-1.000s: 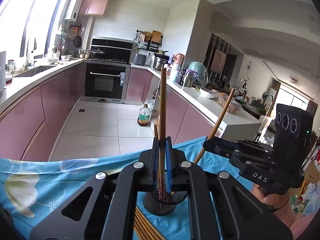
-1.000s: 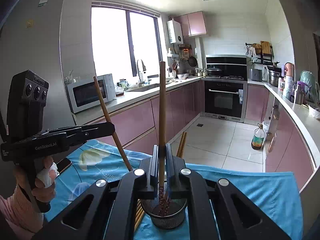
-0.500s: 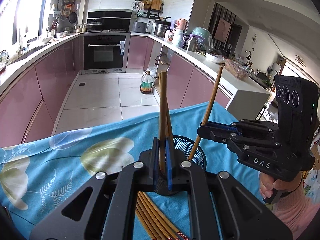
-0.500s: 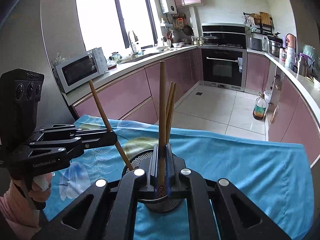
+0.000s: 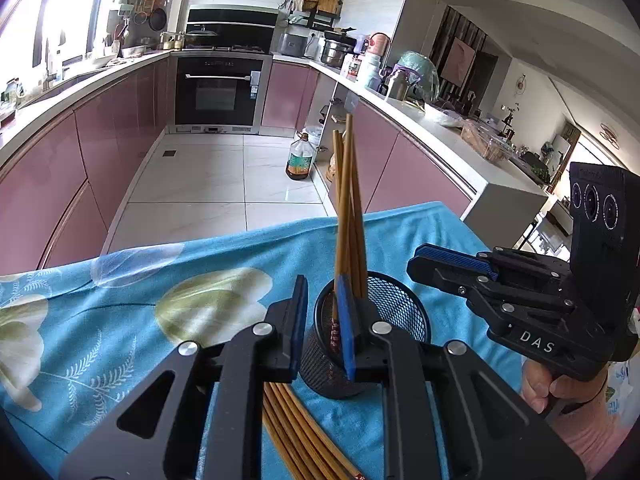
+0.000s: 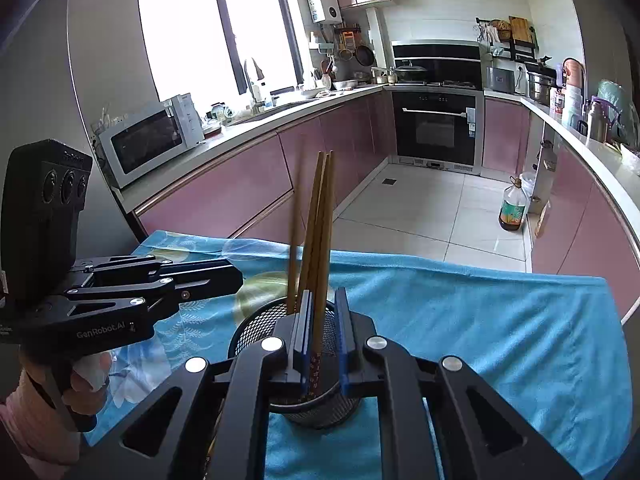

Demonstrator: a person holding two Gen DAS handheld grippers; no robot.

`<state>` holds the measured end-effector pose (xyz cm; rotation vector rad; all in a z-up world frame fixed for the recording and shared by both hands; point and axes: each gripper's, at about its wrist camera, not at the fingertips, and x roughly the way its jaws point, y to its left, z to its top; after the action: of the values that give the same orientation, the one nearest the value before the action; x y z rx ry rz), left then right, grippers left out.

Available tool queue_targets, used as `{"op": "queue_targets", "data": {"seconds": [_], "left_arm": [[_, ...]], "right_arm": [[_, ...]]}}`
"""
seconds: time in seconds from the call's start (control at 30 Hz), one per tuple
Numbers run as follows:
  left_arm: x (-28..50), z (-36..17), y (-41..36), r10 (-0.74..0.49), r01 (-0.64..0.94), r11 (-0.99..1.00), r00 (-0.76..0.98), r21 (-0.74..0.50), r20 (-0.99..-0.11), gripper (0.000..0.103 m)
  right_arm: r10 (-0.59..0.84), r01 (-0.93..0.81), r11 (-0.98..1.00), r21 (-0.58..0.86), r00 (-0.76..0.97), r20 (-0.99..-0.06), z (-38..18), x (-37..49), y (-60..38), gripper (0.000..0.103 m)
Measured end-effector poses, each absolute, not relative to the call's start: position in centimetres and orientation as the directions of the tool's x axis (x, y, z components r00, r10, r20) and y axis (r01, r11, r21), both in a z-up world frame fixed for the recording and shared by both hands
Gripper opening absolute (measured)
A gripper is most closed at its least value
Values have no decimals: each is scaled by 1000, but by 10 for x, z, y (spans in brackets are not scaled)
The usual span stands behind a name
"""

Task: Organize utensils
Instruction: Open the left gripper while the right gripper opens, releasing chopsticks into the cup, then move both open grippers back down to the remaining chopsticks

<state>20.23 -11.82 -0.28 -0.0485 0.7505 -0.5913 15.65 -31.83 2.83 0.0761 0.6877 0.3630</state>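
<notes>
A black mesh holder [image 5: 394, 304] stands on the blue floral cloth [image 5: 120, 320]; it also shows in the right wrist view [image 6: 256, 324]. Several wooden chopsticks [image 5: 348, 208] stand upright in it, also seen in the right wrist view [image 6: 320, 232]. My left gripper [image 5: 323, 330] is open just above the holder's near rim, and nothing is clamped between its jaws. My right gripper [image 6: 323, 336] is open over the holder, with a chopstick standing loose between its jaws. More chopsticks [image 5: 296, 432] lie flat on the cloth under the left gripper.
The cloth-covered table ends at a far edge [image 6: 480, 270] above the tiled kitchen floor. Pink cabinets and counters run along both sides. An oil bottle [image 5: 300, 160] stands on the floor by the right-hand counter.
Both grippers have opened and let go of their chopsticks, which now stand in the holder with the others. Both cameras have tilted down toward the holder.
</notes>
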Motion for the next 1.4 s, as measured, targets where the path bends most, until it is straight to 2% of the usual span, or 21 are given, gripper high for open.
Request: {"op": "queue_targets", "data": {"seconds": [0.23, 0.43, 0.5, 0.6, 0.73, 1.03, 1.4], "left_arm": [[187, -9, -89, -523, 449, 847, 603, -286, -602, 20], [161, -13, -64, -482, 424, 872, 648, -247, -590, 29], [152, -17, -58, -460, 415, 882, 656, -222, -598, 34], [142, -28, -51, -430, 400, 895, 656, -197, -620, 36], [128, -50, -45, -409, 387, 903, 635, -188, -656, 42], [117, -95, -43, -382, 366, 911, 566, -193, -731, 44], [113, -114, -53, -389, 380, 903, 519, -202, -762, 45]], "right_arm": [[374, -323, 926, 195, 714, -592, 31, 146, -317, 18], [422, -370, 905, 212, 707, -568, 35, 125, -312, 22], [445, -395, 893, 216, 703, -555, 37, 115, -310, 26], [473, -432, 876, 214, 684, -556, 35, 101, -301, 28], [492, -462, 860, 218, 637, -593, 18, 92, -286, 30], [469, -429, 866, 257, 518, -715, -41, 95, -265, 30], [439, -390, 883, 262, 485, -756, -66, 91, -259, 30]]}}
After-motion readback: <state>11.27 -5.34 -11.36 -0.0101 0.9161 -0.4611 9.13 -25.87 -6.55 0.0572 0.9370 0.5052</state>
